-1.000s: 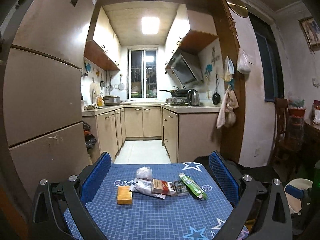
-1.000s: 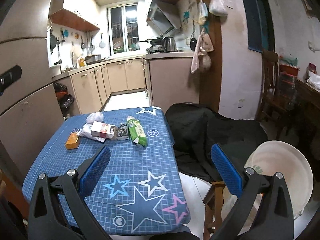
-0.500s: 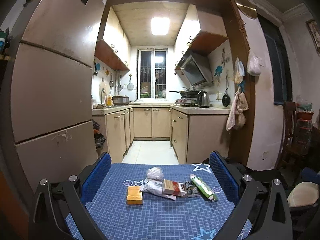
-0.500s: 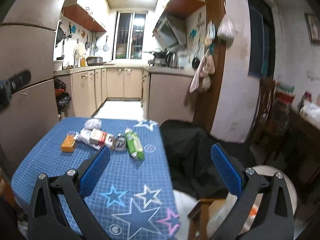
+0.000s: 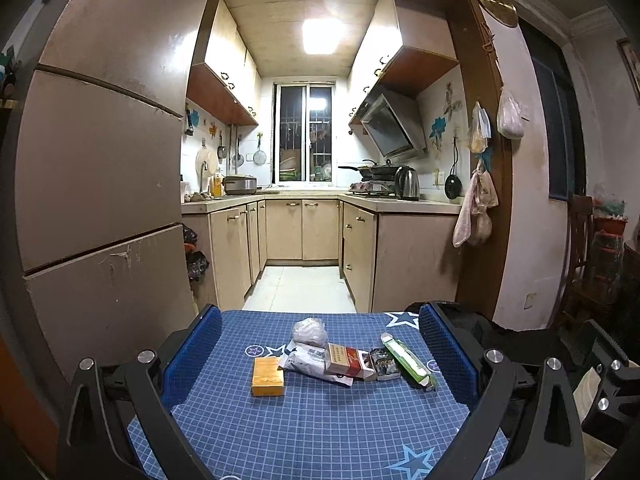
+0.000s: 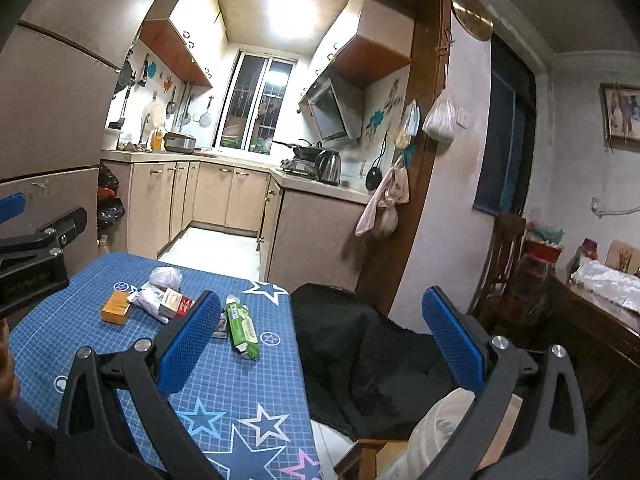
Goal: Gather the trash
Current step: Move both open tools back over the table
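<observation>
Trash lies in a row on the blue star-patterned table (image 5: 320, 432): an orange box (image 5: 267, 376), a white wrapper (image 5: 308, 364), a crumpled clear bag (image 5: 309, 331), a red-and-white cigarette pack (image 5: 347, 361), a small dark packet (image 5: 383, 364) and a green carton (image 5: 408, 366). My left gripper (image 5: 320, 352) is open and empty, above the table's near side, apart from the trash. My right gripper (image 6: 320, 336) is open and empty, over the table's right edge (image 6: 296, 344). The orange box (image 6: 116, 307) and green carton (image 6: 242, 328) show left of it.
A chair draped in black cloth (image 6: 360, 356) stands right of the table. A white basin (image 6: 440, 432) sits low at the right. A fridge (image 5: 100, 200) is on the left. The kitchen (image 5: 304, 232) lies behind. A wooden sideboard (image 6: 592, 320) is far right.
Both grippers have risen and tilted up. The right one has swung rightward, so the basin now sits low between its fingers. The trash has not moved.
</observation>
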Demonstrator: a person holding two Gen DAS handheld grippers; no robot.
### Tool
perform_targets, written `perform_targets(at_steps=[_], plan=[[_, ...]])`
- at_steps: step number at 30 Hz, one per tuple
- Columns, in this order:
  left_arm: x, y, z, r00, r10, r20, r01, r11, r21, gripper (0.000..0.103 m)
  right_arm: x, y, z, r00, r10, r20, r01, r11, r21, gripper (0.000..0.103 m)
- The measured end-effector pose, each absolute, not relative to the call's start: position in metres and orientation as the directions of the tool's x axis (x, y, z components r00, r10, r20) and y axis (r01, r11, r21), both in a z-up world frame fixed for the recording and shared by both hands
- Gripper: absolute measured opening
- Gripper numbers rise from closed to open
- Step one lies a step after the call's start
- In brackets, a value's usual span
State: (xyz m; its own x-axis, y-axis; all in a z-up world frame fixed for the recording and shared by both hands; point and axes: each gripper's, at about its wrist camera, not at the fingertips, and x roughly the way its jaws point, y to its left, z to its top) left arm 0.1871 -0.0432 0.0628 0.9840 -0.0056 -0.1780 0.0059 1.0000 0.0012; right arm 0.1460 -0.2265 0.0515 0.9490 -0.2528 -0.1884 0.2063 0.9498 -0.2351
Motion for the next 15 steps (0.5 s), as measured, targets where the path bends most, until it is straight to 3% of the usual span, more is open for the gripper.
perform_targets(at_steps=[15], plan=[[0.1898, -0.0438, 0.0592, 0.982, -0.012, -0.189, 0.013, 1.000, 0.001, 0.098, 0.1448, -0.2161, 0.0519, 0.951, -0.264, -0.161, 0.212, 0.936, -0.281, 0.098]])
